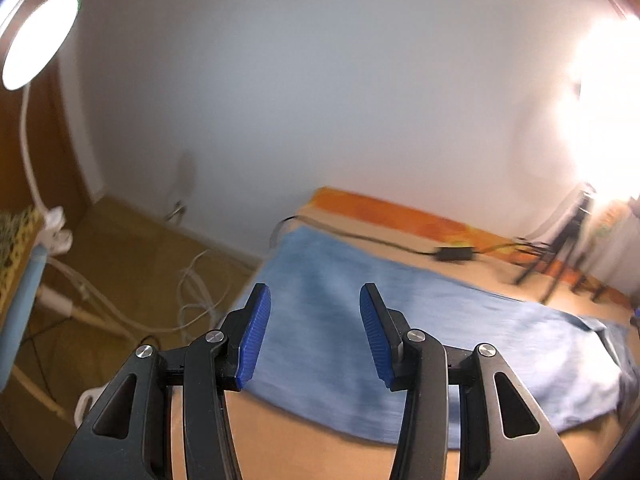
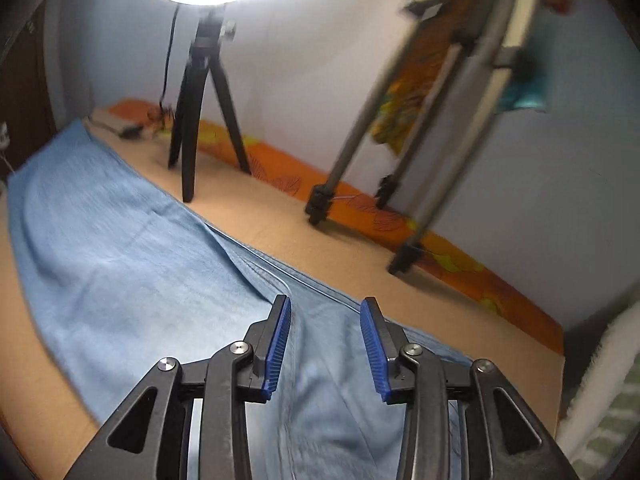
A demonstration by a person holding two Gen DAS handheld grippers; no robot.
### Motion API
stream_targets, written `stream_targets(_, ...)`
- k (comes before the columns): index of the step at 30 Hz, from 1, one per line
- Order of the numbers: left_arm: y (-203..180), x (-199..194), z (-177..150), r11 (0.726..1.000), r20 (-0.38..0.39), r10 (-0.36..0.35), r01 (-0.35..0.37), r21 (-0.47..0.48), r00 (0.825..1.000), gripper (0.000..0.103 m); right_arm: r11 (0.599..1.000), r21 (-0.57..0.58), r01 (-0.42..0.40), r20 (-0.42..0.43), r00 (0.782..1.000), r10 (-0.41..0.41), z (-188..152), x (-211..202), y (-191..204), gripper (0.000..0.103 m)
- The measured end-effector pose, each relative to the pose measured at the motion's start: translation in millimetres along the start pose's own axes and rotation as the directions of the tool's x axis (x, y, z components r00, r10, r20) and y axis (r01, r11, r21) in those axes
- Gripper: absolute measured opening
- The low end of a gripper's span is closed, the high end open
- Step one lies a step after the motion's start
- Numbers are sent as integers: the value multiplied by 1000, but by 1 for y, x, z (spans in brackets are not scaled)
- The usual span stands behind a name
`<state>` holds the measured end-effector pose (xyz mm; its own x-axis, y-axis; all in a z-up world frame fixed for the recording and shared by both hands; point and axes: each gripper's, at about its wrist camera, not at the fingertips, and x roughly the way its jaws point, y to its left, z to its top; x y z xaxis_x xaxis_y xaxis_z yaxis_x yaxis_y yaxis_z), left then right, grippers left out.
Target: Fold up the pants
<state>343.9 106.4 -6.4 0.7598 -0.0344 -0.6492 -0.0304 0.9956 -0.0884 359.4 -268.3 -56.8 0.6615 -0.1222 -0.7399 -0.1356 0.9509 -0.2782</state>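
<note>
Light blue pants [image 1: 400,320] lie spread flat along a tan table [image 1: 320,452]. In the left wrist view my left gripper [image 1: 314,300] is open and empty, held above the pants' left end. In the right wrist view the pants [image 2: 140,272] stretch from the far left to the near right, with a seam and folds near my fingers. My right gripper [image 2: 326,314] is open and empty, just above the wider part of the pants. Both views are motion-blurred.
A black tripod [image 2: 196,120] with a bright lamp and a grey tripod [image 2: 420,140] stand on the table's far side by an orange cloth strip [image 2: 360,204]. A black power brick [image 1: 456,254] and cable lie at the back. White cables [image 1: 192,300] lie on the floor at left.
</note>
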Motion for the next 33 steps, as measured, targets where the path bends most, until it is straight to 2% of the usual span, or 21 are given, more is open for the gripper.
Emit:
stream_targets(3, -48, -16, 0, 995, 13, -60, 58, 84, 998, 45, 999, 35, -29, 31, 999, 28, -20, -39, -20, 39)
stream_targets(6, -97, -26, -7, 978, -4, -136, 135, 157, 991, 45, 999, 27, -45, 46, 998, 44, -48, -74, -35, 40)
stream_targets(9, -150, -32, -23, 949, -35, -210, 212, 235, 977, 45, 999, 20, -44, 30, 999, 43, -85, -101, -50, 41)
stream_targets(14, -236, -33, -54, 881, -99, -269, 287, 376, 958, 45, 997, 62, -37, -31, 999, 39, -145, -124, -71, 41)
stream_targets(21, -325, -34, -97, 802, -205, -363, 417, 428, 909, 45, 993, 104, -56, -71, 995, 64, -205, -128, -82, 43)
stream_targets(23, -348, -34, -111, 784, -235, -396, 461, 417, 887, 45, 991, 107, -85, -71, 993, 93, -216, -127, -80, 44)
stream_targets(28, -389, -31, -142, 757, -307, -444, 536, 373, 842, 45, 979, 124, -161, -80, 982, 172, -232, -110, -67, 51)
stream_targets(30, -400, -29, -153, 753, -323, -455, 552, 358, 830, 45, 976, 122, -178, -84, 978, 189, -235, -102, -61, 52)
stream_targets(33, -413, -26, -166, 746, -332, -463, 563, 356, 822, 45, 976, 112, -185, -90, 977, 195, -239, -87, -52, 53)
